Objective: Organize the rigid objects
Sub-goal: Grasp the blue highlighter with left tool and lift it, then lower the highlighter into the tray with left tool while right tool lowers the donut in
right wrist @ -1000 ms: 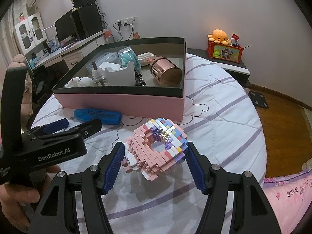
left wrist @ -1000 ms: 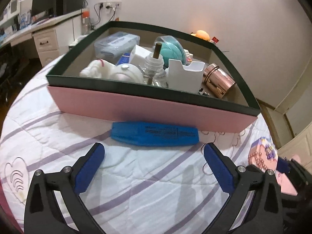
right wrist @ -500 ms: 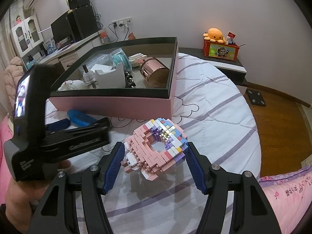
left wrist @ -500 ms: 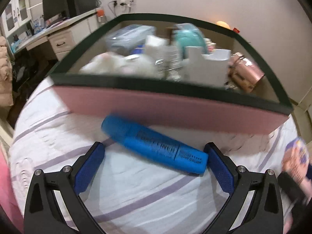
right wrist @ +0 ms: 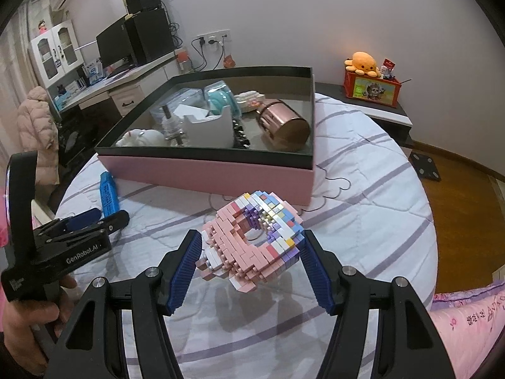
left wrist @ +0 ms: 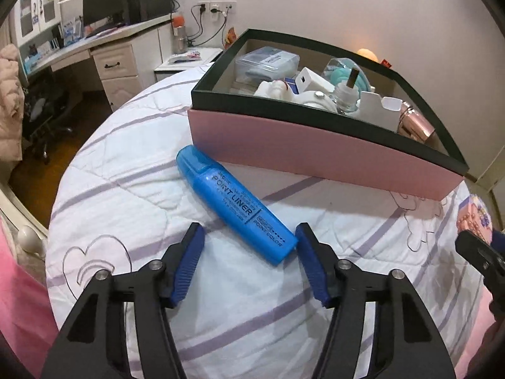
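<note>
A blue highlighter pen [left wrist: 235, 203] lies slanted on the white quilt just in front of the pink box [left wrist: 315, 151]. My left gripper [left wrist: 249, 246] is open, its fingers on either side of the pen's near end, not closed on it. The pen also shows in the right wrist view [right wrist: 109, 197], with the left gripper [right wrist: 91, 221] over it. My right gripper [right wrist: 251, 251] is shut on a pink and pastel brick-built ring [right wrist: 252, 243] and holds it just above the quilt, in front of the box [right wrist: 205, 173].
The box holds a copper cup [right wrist: 284, 123], a white holder [right wrist: 206, 128], a teal round case [right wrist: 221, 99], a small bottle [left wrist: 347, 90] and a clear case [left wrist: 266, 63]. A desk [left wrist: 104, 53] stands far left. A shelf with an orange toy [right wrist: 363, 61] stands right.
My left gripper has swung left and come closer to the pen, and its fingers have narrowed around the pen's near end. The right gripper holds the brick ring in much the same place.
</note>
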### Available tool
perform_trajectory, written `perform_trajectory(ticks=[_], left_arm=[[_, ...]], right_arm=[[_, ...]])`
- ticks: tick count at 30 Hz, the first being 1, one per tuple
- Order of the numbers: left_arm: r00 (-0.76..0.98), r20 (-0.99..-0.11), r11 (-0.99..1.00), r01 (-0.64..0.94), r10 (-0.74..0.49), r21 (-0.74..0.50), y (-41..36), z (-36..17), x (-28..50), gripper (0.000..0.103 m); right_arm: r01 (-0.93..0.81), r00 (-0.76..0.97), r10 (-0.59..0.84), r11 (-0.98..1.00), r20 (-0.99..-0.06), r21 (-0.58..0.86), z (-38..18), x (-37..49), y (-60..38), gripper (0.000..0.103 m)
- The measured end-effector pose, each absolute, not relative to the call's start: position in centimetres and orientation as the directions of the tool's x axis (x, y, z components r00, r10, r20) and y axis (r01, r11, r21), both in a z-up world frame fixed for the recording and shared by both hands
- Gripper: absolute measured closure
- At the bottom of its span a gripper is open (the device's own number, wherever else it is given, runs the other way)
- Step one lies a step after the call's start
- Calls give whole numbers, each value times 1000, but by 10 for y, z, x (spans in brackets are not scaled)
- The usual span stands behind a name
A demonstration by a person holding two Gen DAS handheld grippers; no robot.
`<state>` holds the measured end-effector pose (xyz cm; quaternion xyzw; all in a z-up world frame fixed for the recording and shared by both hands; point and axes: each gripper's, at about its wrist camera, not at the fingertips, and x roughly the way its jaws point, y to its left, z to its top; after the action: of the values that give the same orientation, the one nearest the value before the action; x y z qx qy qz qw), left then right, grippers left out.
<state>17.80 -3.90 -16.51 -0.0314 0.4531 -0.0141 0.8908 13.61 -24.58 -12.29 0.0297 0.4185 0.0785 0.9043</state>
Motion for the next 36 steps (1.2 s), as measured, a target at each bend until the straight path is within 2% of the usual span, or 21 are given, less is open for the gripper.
perform_trajectory(ticks=[1,3,4,5,6,9,10,12,36], left_arm=[[589,-807,998,-13,-38,-57,-41,-165,181,20],[592,-806,999,-24,-24,-47,-44,-168,187,18],[596,-803,999,-25,-11,-32,-46,-170,188,22],[600,-800,1000,-22,-3,-21,-48,-169,188,26],[606,-795,1000,-17,-5,-20,-49,-168,192,42],[611,-791,999,-17,-23,-42,-44,-166,191,50],[615,-788,998,-18,-31,-54,-39,-165,189,77],[620,-784,998,-18,-41,-67,-32,-163,189,84],[708,-704,998,31,-60,-53,-6,-109,158,92]], right_arm=[[-119,638,168,986,-752,120,-123,136,-244,38],[-123,639,170,985,-750,119,-122,136,-240,38],[-124,638,171,985,-751,118,-121,136,-238,38],[-125,638,170,985,-751,117,-121,136,-237,38],[-126,639,169,985,-751,115,-120,136,-235,38],[-130,640,168,985,-749,110,-117,135,-231,38],[-130,642,167,985,-748,109,-116,134,-230,38],[-133,645,168,985,-745,106,-113,133,-229,38],[-184,683,194,979,-704,92,-82,128,-200,38]])
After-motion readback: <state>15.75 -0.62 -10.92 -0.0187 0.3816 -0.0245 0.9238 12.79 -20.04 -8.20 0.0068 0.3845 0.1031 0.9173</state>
